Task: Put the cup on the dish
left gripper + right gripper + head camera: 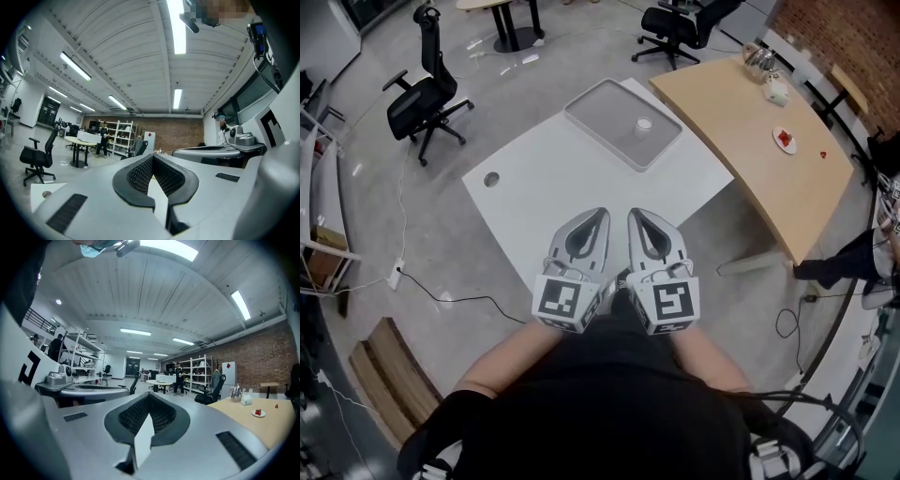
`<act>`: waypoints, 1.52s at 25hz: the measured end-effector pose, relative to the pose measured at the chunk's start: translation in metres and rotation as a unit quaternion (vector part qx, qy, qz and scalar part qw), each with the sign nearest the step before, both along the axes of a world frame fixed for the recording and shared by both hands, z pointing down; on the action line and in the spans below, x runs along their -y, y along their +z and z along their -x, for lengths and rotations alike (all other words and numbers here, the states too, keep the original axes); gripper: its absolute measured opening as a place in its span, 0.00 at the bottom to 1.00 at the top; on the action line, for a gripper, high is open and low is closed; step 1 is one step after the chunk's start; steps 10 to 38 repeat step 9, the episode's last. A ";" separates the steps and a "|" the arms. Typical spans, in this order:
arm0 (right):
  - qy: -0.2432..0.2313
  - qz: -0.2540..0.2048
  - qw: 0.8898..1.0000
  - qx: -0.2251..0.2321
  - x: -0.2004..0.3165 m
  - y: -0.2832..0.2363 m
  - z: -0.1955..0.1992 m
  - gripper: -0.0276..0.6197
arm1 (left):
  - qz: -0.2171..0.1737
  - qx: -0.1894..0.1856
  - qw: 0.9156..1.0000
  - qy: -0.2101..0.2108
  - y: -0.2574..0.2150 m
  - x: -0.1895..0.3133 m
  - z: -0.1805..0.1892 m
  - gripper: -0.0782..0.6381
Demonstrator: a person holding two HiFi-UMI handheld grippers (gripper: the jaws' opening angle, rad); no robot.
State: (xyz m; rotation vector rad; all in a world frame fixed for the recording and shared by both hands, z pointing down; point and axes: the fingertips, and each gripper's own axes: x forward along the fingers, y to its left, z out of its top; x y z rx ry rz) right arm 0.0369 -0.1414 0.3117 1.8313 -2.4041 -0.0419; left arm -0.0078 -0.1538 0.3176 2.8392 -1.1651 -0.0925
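Over the near edge of the white table, left tongs and right tongs sit side by side, close to the person's body, tips pointing away; both well apart from the task items.

Left gripper view: jaws of the left tongs meet at the tip, fully closed, nothing between them; only a sliver of white table shows through the gap behind the tip.

Right gripper view: right tongs the same; jaws fully closed, holding nothing.

Cup: small, white, upright inside the grey tray; tray lies at the far end of the white table; cup is toward the tray's right side, nothing touching it.

Dish: small white plate on the wooden table to the right; 1 red item on it; well apart from the cup, with the gap between the 2 tables in between.

Kettle stands at the far end of the wooden table; black office chair on the floor at far left.
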 end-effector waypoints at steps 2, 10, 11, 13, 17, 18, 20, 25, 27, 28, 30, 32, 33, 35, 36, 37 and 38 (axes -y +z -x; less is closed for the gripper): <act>0.002 -0.001 1.000 0.003 -0.002 -0.001 0.000 0.06 | -0.002 0.002 1.000 0.003 -0.001 -0.002 0.000 0.11; 0.010 -0.006 1.000 0.004 -0.006 -0.010 -0.006 0.06 | -0.007 -0.001 1.000 0.007 -0.010 -0.007 -0.004 0.11; 0.010 -0.006 1.000 0.004 -0.006 -0.010 -0.006 0.06 | -0.007 -0.001 1.000 0.007 -0.010 -0.007 -0.004 0.11; 0.010 -0.006 1.000 0.004 -0.006 -0.010 -0.006 0.06 | -0.007 -0.001 1.000 0.007 -0.010 -0.007 -0.004 0.11; 0.010 -0.006 1.000 0.004 -0.006 -0.010 -0.006 0.06 | -0.007 -0.001 1.000 0.007 -0.010 -0.007 -0.004 0.11; 0.010 -0.006 1.000 0.004 -0.006 -0.010 -0.006 0.06 | -0.007 -0.001 1.000 0.007 -0.010 -0.007 -0.004 0.11; 0.010 -0.006 1.000 0.004 -0.006 -0.010 -0.006 0.06 | -0.007 -0.001 1.000 0.007 -0.010 -0.007 -0.004 0.11; 0.010 -0.006 1.000 0.004 -0.006 -0.010 -0.006 0.06 | -0.007 -0.001 1.000 0.007 -0.010 -0.007 -0.004 0.11; 0.010 -0.006 1.000 0.004 -0.006 -0.010 -0.006 0.06 | -0.007 -0.001 1.000 0.007 -0.010 -0.007 -0.004 0.11; 0.010 -0.006 1.000 0.004 -0.006 -0.010 -0.006 0.06 | -0.007 -0.001 1.000 0.007 -0.010 -0.007 -0.004 0.11; 0.010 -0.006 1.000 0.004 -0.006 -0.010 -0.006 0.06 | -0.007 -0.001 1.000 0.007 -0.010 -0.007 -0.004 0.11; 0.010 -0.006 1.000 0.004 -0.006 -0.010 -0.006 0.06 | -0.007 -0.001 1.000 0.007 -0.010 -0.007 -0.004 0.11; 0.010 -0.006 1.000 0.004 -0.006 -0.010 -0.006 0.06 | -0.007 -0.001 1.000 0.007 -0.010 -0.007 -0.004 0.11; 0.010 -0.006 1.000 0.004 -0.006 -0.010 -0.006 0.06 | -0.007 -0.001 1.000 0.007 -0.010 -0.007 -0.004 0.11; 0.010 -0.006 1.000 0.004 -0.006 -0.010 -0.006 0.06 | -0.007 -0.001 1.000 0.007 -0.010 -0.007 -0.004 0.11; 0.010 -0.006 1.000 0.004 -0.006 -0.010 -0.006 0.06 | -0.007 -0.001 1.000 0.007 -0.010 -0.007 -0.004 0.11; 0.010 -0.006 1.000 0.004 -0.006 -0.010 -0.006 0.06 | -0.007 -0.001 1.000 0.007 -0.010 -0.007 -0.004 0.11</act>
